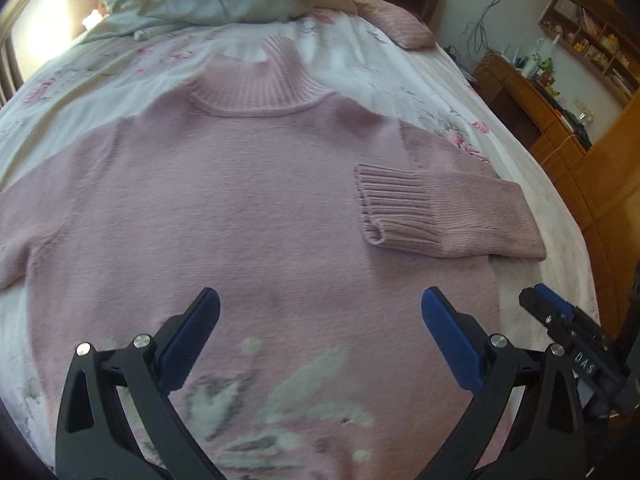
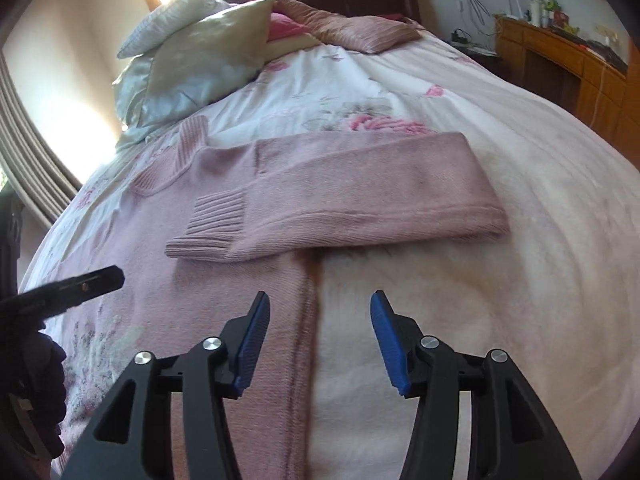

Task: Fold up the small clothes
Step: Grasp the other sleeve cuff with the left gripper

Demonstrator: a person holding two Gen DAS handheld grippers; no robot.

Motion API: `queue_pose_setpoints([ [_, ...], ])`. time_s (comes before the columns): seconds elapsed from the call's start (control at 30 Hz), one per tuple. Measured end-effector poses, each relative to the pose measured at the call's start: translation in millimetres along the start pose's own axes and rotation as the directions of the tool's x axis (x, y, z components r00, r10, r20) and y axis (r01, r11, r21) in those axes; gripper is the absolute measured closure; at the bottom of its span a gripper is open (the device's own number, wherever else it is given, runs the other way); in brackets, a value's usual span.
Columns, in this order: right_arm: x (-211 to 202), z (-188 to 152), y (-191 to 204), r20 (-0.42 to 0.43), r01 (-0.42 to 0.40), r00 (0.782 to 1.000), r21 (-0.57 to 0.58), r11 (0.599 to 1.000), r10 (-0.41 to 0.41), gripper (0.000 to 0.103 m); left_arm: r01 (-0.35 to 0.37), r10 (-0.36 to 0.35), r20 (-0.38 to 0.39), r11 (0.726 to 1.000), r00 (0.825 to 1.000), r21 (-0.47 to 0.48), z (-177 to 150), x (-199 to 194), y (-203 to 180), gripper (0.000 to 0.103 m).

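Right wrist view: you are hovering your right gripper (image 2: 320,340), jaws apart, straddling the sweater's (image 2: 224,272) side edge; left gripper (image 1: 320,340) is hanging apart mid-body.

Fuzzy pink knit sweater (image 1: 248,200), ribbed cuff (image 1: 394,204), glossy wood desk (image 1: 532,116)

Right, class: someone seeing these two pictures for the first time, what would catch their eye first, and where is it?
First, the pink turtleneck sweater spread flat across the floral bedspread, filling the middle of both views. Next, its right sleeve, folded across the chest with the ribbed cuff lying on the body. Then the blue-padded left tongs and right tongs, both open and empty above the lower part of the sweater.
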State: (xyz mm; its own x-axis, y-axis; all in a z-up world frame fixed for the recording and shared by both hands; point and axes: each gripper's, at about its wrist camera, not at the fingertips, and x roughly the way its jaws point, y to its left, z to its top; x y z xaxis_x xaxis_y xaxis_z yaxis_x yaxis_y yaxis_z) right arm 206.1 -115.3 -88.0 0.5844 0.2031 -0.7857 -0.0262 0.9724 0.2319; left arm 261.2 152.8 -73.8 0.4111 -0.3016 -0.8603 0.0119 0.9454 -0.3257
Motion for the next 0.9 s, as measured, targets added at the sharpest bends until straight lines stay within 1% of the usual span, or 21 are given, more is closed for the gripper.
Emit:
queue_pose_setpoints([
  [0.07, 4.4, -2.0, -9.8, -0.005, -0.009, 1.0, -0.004, 1.0, 0.009, 0.05, 0.015, -0.016, -0.042, 1.0, 0.999, -0.017, 13.4, 22.8, -8.1, 0.004],
  [0.1, 6.1, -3.3, -13.7, -0.009, -0.004, 1.0, -0.003, 1.0, 0.004, 0.05, 0.019, -0.021, -0.062, 0.999, 0.998, -0.03, 18.7, 34.0, -9.9, 0.006],
  [0.17, 6.7, -5.8, -20.3, 0.001, -0.011, 1.0, 0.002, 1.0, 0.011, 0.05, 0.039, -0.046, -0.096, 0.997, 0.994, -0.066, 25.6, 52.9, -12.7, 0.022],
  [0.2, 7.1, -7.6, -21.3, 0.003, -0.016, 1.0, 0.005, 1.0, 0.016, 0.05, 0.026, -0.035, -0.105, 0.997, 0.994, -0.077, 28.0, 59.2, -15.2, 0.032],
  [0.27, 7.6, -11.3, -22.8, 0.014, -0.019, 1.0, 0.005, 1.0, 0.019, 0.05, 0.002, -0.008, -0.094, 0.997, 0.996, -0.072, 31.9, 63.7, -21.4, 0.035],
  [0.3, 8.6, -12.8, -22.5, 0.015, -0.021, 1.0, 0.003, 1.0, 0.021, 0.05, -0.009, 0.004, -0.086, 0.998, 0.996, -0.063, 33.3, 63.0, -25.1, 0.048],
  [0.33, 10.2, -14.3, -22.1, 0.011, -0.019, 1.0, 0.0, 1.0, 0.019, 0.05, 0.0, -0.005, -0.079, 0.998, 0.997, -0.062, 34.7, 61.8, -28.2, 0.07],
  [0.37, 11.6, -15.5, -21.0, 0.007, -0.014, 1.0, -0.002, 1.0, 0.014, 0.05, 0.016, -0.021, -0.073, 0.997, 0.997, -0.071, 36.4, 59.2, -29.4, 0.079],
  [0.4, 12.5, -16.1, -20.3, 0.004, -0.007, 1.0, -0.004, 1.0, 0.007, 0.05, 0.035, -0.04, -0.061, 0.996, 0.997, -0.079, 37.5, 56.1, -30.6, 0.098],
  [0.47, 12.6, -16.5, -20.6, 0.004, -0.008, 1.0, 0.003, 1.0, 0.008, 0.05, 0.092, -0.095, -0.027, 0.992, 0.995, -0.092, 39.5, 45.0, -31.8, 0.098],
  [0.53, 10.5, -16.6, -21.6, 0.006, -0.011, 1.0, 0.013, 1.0, 0.011, 0.05, 0.148, -0.145, 0.039, 0.985, 0.989, -0.088, 40.5, 26.2, -31.9, 0.098],
  [0.6, 5.6, -15.7, -23.7, 0.014, 0.0, 1.0, 0.02, 1.0, -0.001, 0.05, 0.171, -0.162, 0.101, 0.982, 0.982, -0.083, 42.1, 4.7, -28.0, 0.098],
  [0.67, -1.8, -13.8, -25.4, 0.024, 0.003, 1.0, 0.026, 1.0, -0.004, 0.05, 0.213, -0.196, 0.149, 0.972, 0.969, -0.102, 43.7, -17.3, -16.2, 0.098],
  [0.7, -5.9, -11.8, -26.1, 0.031, 0.005, 0.999, 0.029, 1.0, -0.006, 0.05, 0.206, -0.186, 0.176, 0.973, 0.967, -0.105, 44.5, -28.9, -8.8, 0.098],
  [0.8, -16.8, -3.0, -26.7, 0.054, 0.021, 0.998, 0.027, 0.999, -0.023, 0.05, 0.146, -0.115, 0.257, 0.984, 0.96, -0.106, 46.2, -62.3, 19.2, 0.098],
  [0.83, -18.6, 0.8, -26.6, 0.054, 0.033, 0.998, 0.026, 0.999, -0.035, 0.05, 0.137, -0.102, 0.27, 0.984, 0.958, -0.115, 46.7, -71.4, 31.6, 0.098],
  [0.9, -18.3, 9.9, -23.6, 0.049, 0.086, 0.995, 0.02, 0.996, -0.086, 0.05, 0.116, -0.071, 0.285, 0.983, 0.956, -0.143, 49.0, -87.2, 60.8, 0.098],
])
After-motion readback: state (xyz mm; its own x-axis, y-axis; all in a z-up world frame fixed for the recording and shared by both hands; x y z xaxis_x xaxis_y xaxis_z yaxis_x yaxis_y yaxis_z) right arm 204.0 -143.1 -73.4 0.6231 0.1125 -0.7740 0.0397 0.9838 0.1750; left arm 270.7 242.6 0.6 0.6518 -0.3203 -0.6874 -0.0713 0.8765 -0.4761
